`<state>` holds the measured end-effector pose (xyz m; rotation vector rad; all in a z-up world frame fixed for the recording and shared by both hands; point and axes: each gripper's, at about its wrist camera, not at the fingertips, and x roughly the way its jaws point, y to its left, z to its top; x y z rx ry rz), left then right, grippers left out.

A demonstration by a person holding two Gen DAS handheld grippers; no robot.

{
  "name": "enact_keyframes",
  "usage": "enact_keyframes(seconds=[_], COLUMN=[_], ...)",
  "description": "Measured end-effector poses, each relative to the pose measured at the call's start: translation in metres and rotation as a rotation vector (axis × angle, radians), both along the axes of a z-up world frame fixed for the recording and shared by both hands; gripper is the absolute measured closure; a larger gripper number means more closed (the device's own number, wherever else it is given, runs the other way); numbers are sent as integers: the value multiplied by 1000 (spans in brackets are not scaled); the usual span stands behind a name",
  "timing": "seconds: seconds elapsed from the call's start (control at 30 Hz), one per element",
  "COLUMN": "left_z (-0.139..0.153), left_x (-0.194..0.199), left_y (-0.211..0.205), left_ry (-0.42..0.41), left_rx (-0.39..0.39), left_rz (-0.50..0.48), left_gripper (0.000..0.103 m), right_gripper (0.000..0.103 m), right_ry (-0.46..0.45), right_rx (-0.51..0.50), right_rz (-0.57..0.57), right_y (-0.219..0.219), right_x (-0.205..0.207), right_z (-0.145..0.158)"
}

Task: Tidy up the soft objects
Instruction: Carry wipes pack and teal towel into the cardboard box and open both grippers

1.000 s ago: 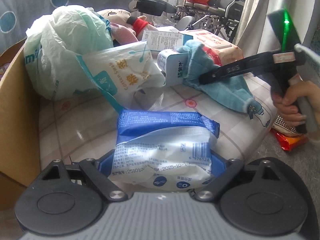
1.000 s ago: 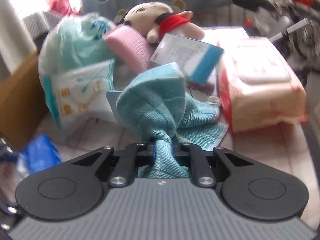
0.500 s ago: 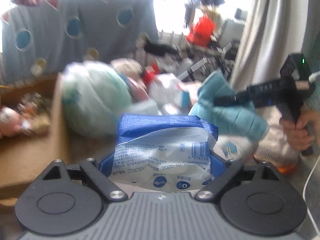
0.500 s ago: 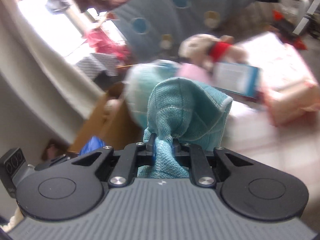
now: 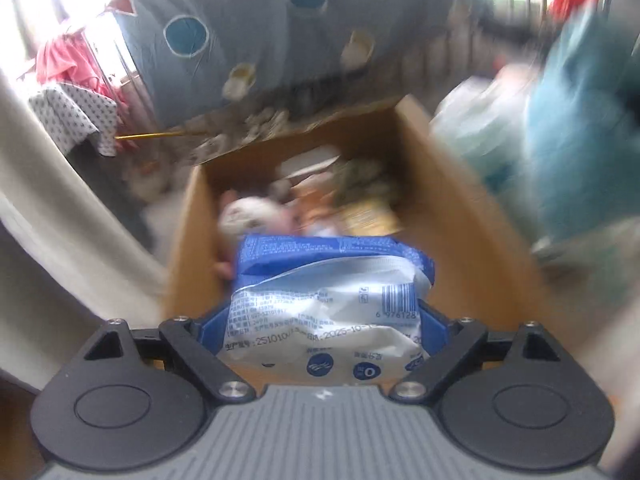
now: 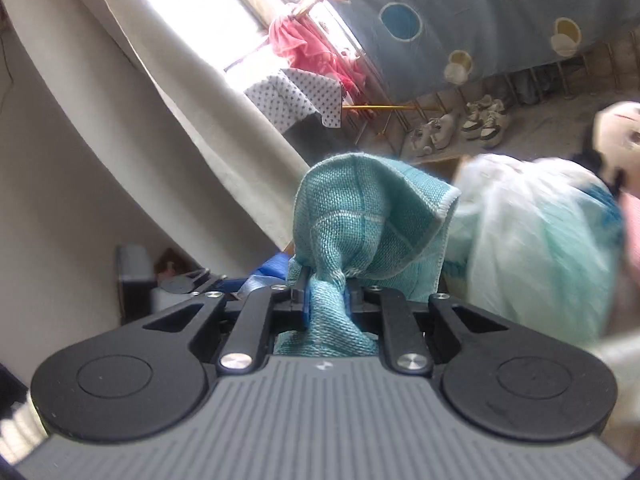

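Crinkled blue-and-white plastic packet (image 5: 328,300) clamped wide in the left gripper (image 5: 320,320), above an open cardboard box (image 5: 452,200); right gripper (image 6: 326,300) pinches a woven teal cloth (image 6: 360,220).

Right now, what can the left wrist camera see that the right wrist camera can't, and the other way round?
Only the left wrist view shows the open cardboard box, already holding blurred items, with the left claw gripping a blue and white packet over it. Only the right wrist view shows the right claw pinching a teal cloth, and shoes on the floor. Both show the spotted grey sheet, the pink garment and the pale plastic bag.
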<state>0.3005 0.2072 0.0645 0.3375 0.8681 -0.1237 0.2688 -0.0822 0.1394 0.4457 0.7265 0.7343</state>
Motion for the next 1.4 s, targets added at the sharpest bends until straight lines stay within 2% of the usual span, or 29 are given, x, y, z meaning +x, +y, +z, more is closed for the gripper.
enact_keyframes(seconds=[0.03,0.17,0.23,0.33,0.37,0.43,0.53,0.57,0.63,0.67,0.73,0.77,0.83,0.93,1.03,1.07,1.13,1.17,1.23,1.27,1.3,1.37,1.4], left_z=[-8,-37,-49,-60,-60,-52,-38,-36,-39,-44,-62,-73,-91,-97,-93,-94,-100,-101,-99,-97,-96,-94,-91], left_x=[16,77,97,103,100,89,69,62,52,50,53,55,67,83,97,101,101,101,102,101,99,91,86], left_y=[5,32,35,30,31,31,33,34,35,36,36,37,40,39,46,45,39,41,57,63,64,64,64], left_ry=[24,132,145,142,148,170,258,288,374,424,529,566,568,493,429,428,411,399,416,408,395,379,369], left_rx=[32,-48,-30,111,134,126,42,25,15,11,10,6,-9,-4,-50,-24,108,132,15,-18,-5,35,57], left_rz=[7,119,153,149,139,108,40,27,19,27,17,27,80,101,160,151,78,88,177,190,174,138,142], left_gripper=[11,13,19,9,9,9,12,15,45,50,67,70,72,75,72,72,72,72,70,70,70,50,35], right_gripper=[89,89,89,88,88,88,87,87,87,87,87,87,87,87,87,87,87,87,87,87,87,87,86], right_ry=[8,21,27,23,19,13,15,16,20,23,29,29,22,20,33,46,64,66,84,98,108,119,134], right_rx=[2,32,26,1,-5,-15,-20,-24,-34,-37,-40,-42,-54,-80,-140,-160,-200,-213,-230,-242,-259,-304,-324], right_rz=[-4,12,16,34,37,42,47,48,49,51,52,53,52,72,97,99,109,121,136,142,143,146,137], right_y=[9,38,47,56,56,57,59,56,57,57,59,58,63,76,98,107,126,136,152,161,171,192,201], right_x=[8,26,33,38,39,37,42,41,41,42,42,42,44,52,67,71,78,82,88,92,97,108,114], right_z=[-2,-9,-13,-18,-20,-20,-20,-21,-22,-23,-25,-26,-26,-26,-28,-29,-33,-36,-43,-47,-50,-57,-62])
